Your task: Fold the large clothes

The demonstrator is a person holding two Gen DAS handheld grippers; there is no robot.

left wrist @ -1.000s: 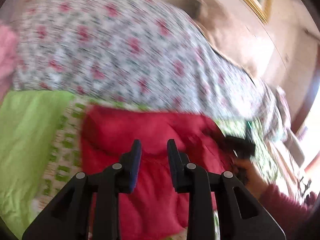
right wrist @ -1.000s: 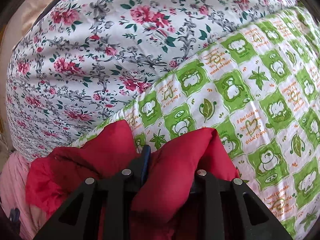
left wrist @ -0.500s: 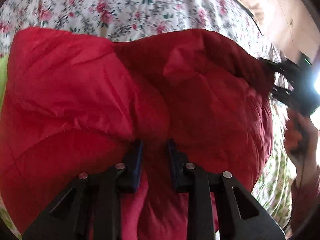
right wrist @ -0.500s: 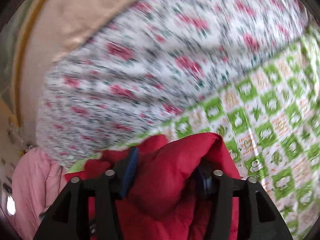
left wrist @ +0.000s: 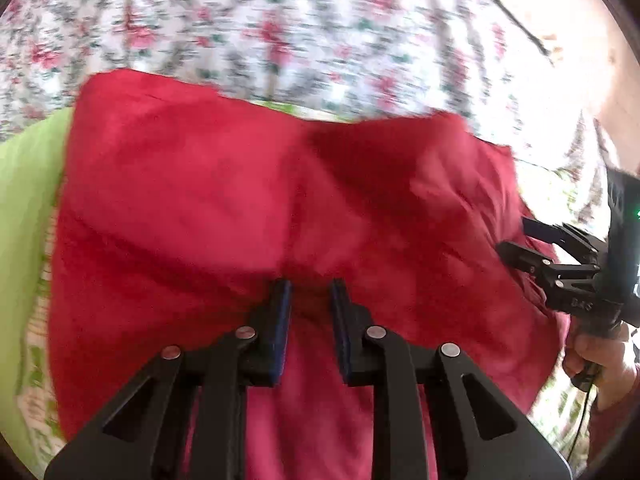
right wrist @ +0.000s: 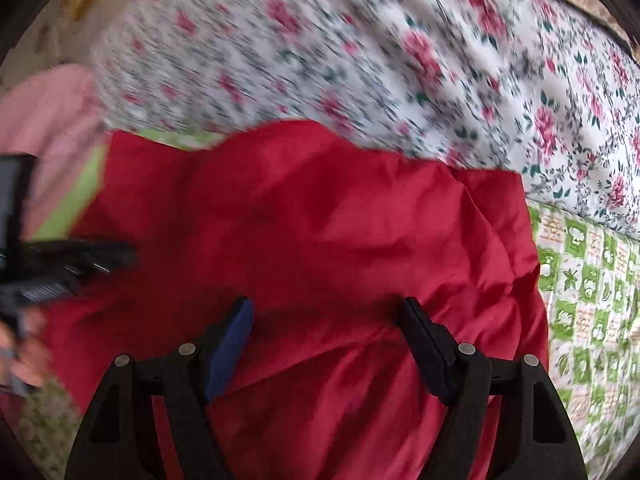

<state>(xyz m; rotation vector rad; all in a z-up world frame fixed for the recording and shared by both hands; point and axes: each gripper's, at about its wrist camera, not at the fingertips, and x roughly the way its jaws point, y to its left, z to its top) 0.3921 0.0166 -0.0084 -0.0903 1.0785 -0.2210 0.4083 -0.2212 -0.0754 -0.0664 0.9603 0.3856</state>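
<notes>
A red padded garment point(left wrist: 248, 208) lies bunched on the bed and fills the middle of both views point(right wrist: 320, 220). My left gripper point(left wrist: 310, 292) rests on it near its front edge, jaws a narrow gap apart with a fold of red cloth between them. My right gripper point(right wrist: 326, 312) is open wide over the garment's right part, nothing held. The right gripper also shows in the left wrist view point(left wrist: 520, 236) at the garment's right edge, and the left gripper shows blurred at the left of the right wrist view point(right wrist: 116, 256).
A floral quilt point(left wrist: 280, 32) is heaped behind the garment. A green and white checked sheet point(right wrist: 592, 304) covers the bed to the right. A plain green cloth point(left wrist: 28, 184) and a pink cloth point(right wrist: 48, 108) lie at the left.
My right gripper has opened and let go of the red garment, which now lies spread lower on the bed. My left gripper stays on the garment's front fold.
</notes>
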